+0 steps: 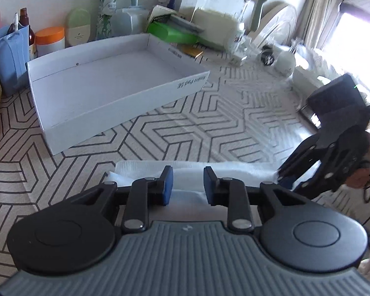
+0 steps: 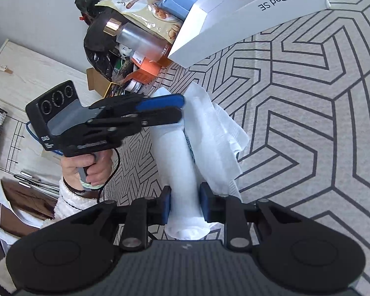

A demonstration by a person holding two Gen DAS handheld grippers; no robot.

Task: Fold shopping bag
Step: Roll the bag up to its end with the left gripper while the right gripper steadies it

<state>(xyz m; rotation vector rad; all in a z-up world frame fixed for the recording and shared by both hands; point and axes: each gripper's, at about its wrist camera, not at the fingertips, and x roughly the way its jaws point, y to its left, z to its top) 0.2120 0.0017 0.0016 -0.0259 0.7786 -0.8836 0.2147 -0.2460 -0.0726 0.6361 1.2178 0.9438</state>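
Observation:
The white shopping bag [image 1: 234,172] lies on the patterned tablecloth as a long, narrow roll [image 2: 180,162], with a looser crumpled layer along one side. My left gripper [image 1: 188,185] has the roll between its blue pads near one end and is shut on it. In the right wrist view it [image 2: 181,109] shows side-on over the far end, held by a hand [image 2: 91,170]. My right gripper [image 2: 185,203] is shut on the other end, both pads pressing the roll's sides. In the left wrist view its tips [image 1: 280,176] meet the bag's right end.
An open shallow white box [image 1: 125,108], marked Redmi Pad SE [image 2: 234,17], sits just beyond the bag. Bottles and jars [image 1: 49,39] line the wall and a fan [image 1: 278,24] stands at the back right. A black bag of clutter [image 2: 98,37] lies near the table's edge.

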